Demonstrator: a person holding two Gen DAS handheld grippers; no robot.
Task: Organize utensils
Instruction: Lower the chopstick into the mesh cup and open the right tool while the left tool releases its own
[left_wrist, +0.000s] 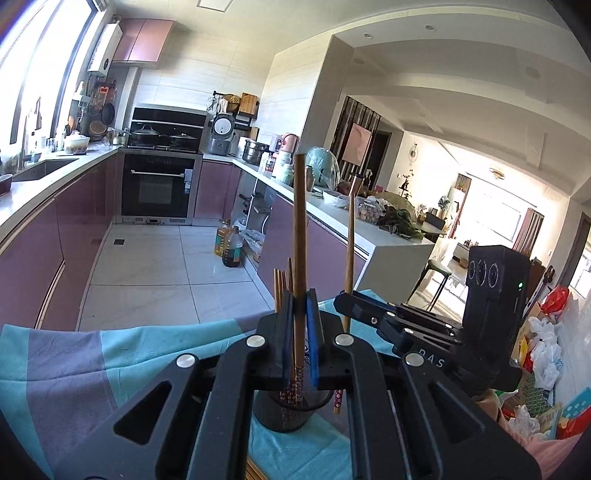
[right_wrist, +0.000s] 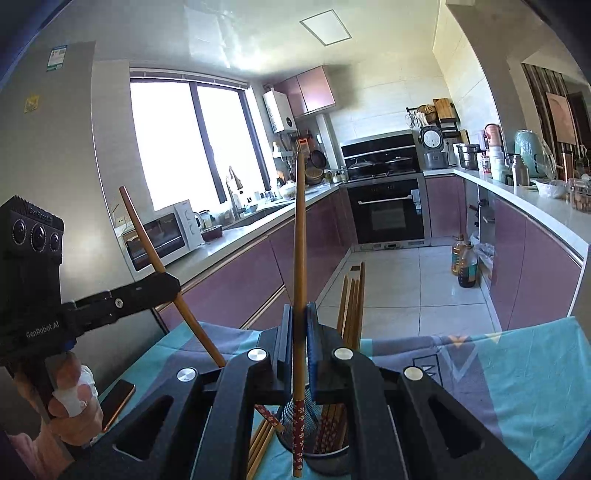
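Chopsticks are the business on a cloth-covered bench (left_wrist: 66, 354) at the near end of a galley kitchen. The left tool (left_wrist: 300, 332) is pinching one wooden chopstick (left_wrist: 299, 236) upright between its blue pads, its patterned tip inside the rim of a black mesh holder (left_wrist: 288, 410) directly below. The right tool (right_wrist: 299, 343) is likewise pinching a second chopstick (right_wrist: 298, 258) upright, patterned end hanging just outside the holder's near rim. More chopsticks (right_wrist: 352, 306) stand inside the holder, leaning on its far wall; a few loose ones (right_wrist: 258, 443) lie on the cloth just left of it. A phone (right_wrist: 116, 402) sits near the cloth's left edge. Beyond the bench's far edge, tiled floor (left_wrist: 155, 258) runs open between the purple cabinets to the oven (left_wrist: 157, 184).
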